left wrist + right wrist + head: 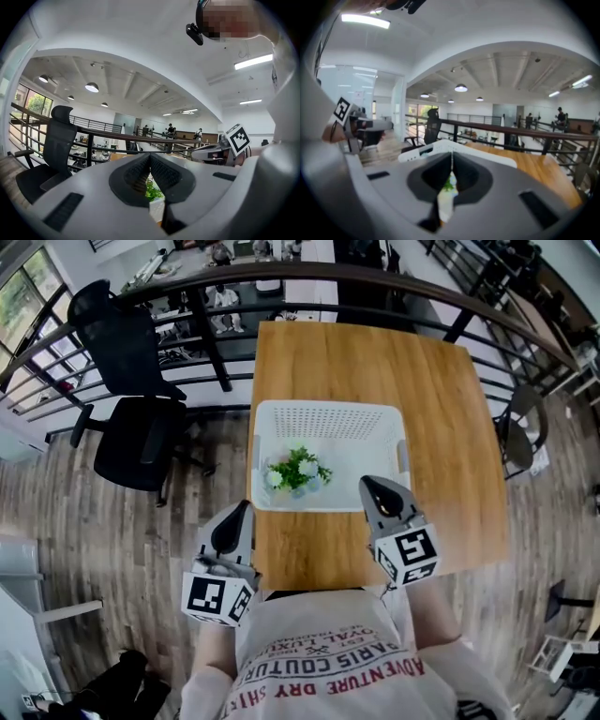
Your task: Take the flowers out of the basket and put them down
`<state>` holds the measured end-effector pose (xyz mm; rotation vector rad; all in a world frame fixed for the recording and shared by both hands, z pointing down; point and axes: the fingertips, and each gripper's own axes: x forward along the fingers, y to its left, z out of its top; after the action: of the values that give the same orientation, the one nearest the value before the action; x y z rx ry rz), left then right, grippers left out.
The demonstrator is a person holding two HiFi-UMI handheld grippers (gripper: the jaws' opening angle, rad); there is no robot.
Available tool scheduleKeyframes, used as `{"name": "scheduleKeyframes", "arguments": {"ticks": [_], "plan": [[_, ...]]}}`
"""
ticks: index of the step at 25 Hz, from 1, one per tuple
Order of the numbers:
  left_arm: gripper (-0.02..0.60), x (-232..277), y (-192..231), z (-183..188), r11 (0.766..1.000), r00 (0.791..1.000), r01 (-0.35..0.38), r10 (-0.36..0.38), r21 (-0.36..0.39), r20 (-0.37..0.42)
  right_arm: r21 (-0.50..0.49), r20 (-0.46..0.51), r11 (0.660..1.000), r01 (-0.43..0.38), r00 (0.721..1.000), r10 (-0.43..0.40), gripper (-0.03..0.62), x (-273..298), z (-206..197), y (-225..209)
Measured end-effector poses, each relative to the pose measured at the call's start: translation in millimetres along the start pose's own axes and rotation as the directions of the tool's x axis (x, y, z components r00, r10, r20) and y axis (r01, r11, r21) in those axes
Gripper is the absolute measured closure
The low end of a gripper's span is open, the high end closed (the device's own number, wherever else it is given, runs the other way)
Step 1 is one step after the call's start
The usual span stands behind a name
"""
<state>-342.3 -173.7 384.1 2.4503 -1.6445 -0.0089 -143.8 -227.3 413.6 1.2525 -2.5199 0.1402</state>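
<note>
A bunch of flowers [298,470] with green leaves and pale blooms lies at the near left of the white basket [330,416] on the wooden table. My left gripper [232,512] hangs shut at the table's near left edge, short of the basket. My right gripper [379,487] is shut too, its tips just over the basket's near right rim. Neither holds anything. In the left gripper view the closed jaws meet with the flowers [152,191] showing below them. The right gripper view shows the flowers [449,183] through the gap under the closed tips, behind the basket [436,147] rim.
The wooden table [441,399] stands against a dark railing [281,282]. A black office chair [136,418] stands on the floor at the left, another chair [520,427] at the right. Bare tabletop lies right of the basket and beyond it.
</note>
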Motion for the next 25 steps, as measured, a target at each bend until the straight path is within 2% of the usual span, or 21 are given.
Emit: {"name": "scheduleKeyframes", "arguments": {"ticks": [4, 7, 9, 10, 11, 13, 16, 18, 22, 25], "plan": [[0.557, 16, 6, -6, 1.000, 1.000, -0.013, 0.013, -0.007, -0.017, -0.036, -0.096, 0.995, -0.094, 0.991, 0.090, 0.565, 30, -10, -3], [0.557, 26, 5, -12, 1.000, 0.999, -0.016, 0.016, -0.015, -0.029, -0.052, -0.210, 0.974, -0.220, 0.956, 0.205, 0.563, 53, -27, 2], [0.557, 34, 5, -15, 1.000, 0.999, -0.017, 0.016, -0.003, -0.039, -0.082, -0.305, 0.941, -0.328, 0.907, 0.290, 0.549, 69, -42, 6], [0.557, 39, 7, -17, 1.000, 0.999, -0.020, 0.020, 0.003, -0.045, -0.096, -0.355, 0.916, -0.389, 0.873, 0.333, 0.438, 77, -50, 10], [0.557, 42, 8, -20, 1.000, 0.998, -0.025, 0.025, 0.004, -0.051, -0.107, -0.407, 0.888, -0.448, 0.834, 0.372, 0.367, 84, -57, 14], [0.557, 47, 11, -26, 0.999, 0.997, -0.038, 0.038, -0.004, -0.065, -0.117, -0.495, 0.837, -0.534, 0.762, 0.417, 0.309, 97, -72, 18], [0.557, 52, 15, -36, 0.998, 0.994, -0.055, 0.053, -0.013, -0.098, -0.156, -0.576, 0.801, -0.577, 0.712, 0.401, 0.250, 120, -92, 11], [0.557, 54, 18, -42, 0.998, 0.991, -0.067, 0.065, -0.014, -0.120, -0.202, -0.626, 0.759, -0.619, 0.678, 0.386, 0.210, 133, -108, 10], [0.557, 62, 20, -42, 0.997, 0.992, -0.068, 0.064, -0.037, -0.113, -0.168, -0.665, 0.676, -0.718, 0.588, 0.460, 0.166, 150, -135, 23], [0.557, 68, 20, -45, 0.997, 0.991, -0.062, 0.057, -0.036, -0.119, -0.169, -0.679, 0.633, -0.755, 0.555, 0.481, 0.141, 163, -153, 30]]}}
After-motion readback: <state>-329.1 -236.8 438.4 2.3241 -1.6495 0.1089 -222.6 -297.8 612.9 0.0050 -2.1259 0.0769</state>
